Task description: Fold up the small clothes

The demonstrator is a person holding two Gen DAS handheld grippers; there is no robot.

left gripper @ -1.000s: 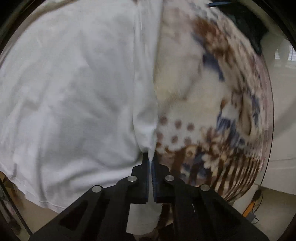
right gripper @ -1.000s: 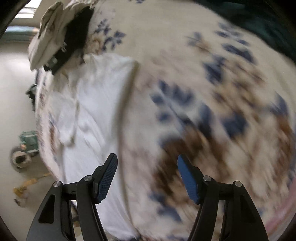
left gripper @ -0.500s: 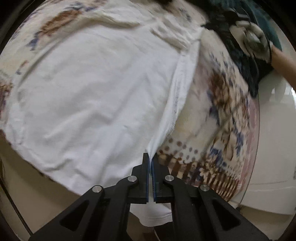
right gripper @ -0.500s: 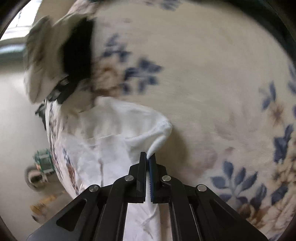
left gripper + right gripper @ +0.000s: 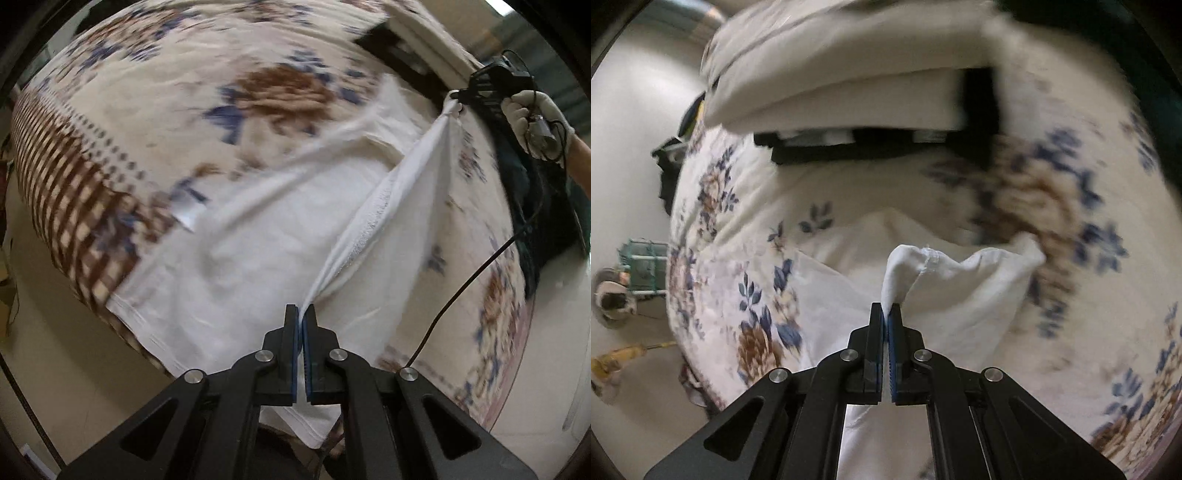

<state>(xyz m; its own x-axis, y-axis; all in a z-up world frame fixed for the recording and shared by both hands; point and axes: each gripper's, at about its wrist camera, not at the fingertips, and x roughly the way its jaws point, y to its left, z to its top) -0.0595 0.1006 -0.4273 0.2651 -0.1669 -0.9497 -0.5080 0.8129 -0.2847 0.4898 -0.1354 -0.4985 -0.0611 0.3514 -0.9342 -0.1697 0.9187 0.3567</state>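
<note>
Shirt (image 5: 236,266) spread white over the flowered bed (image 5: 155,122) — your left gripper (image 5: 303,325) pinches its hem, your right gripper (image 5: 886,314) a bunched corner; only the left view shows your gloved hand (image 5: 535,118).

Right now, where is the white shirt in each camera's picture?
Left wrist view: the white shirt fills the middle, one edge pinched in the left gripper at the bottom, another in the right gripper far upper right.
Right wrist view: it bunches at centre, pinched in the near gripper's jaws.
Shared landmark: the flowered blanket under the shirt, also seen at.
</note>
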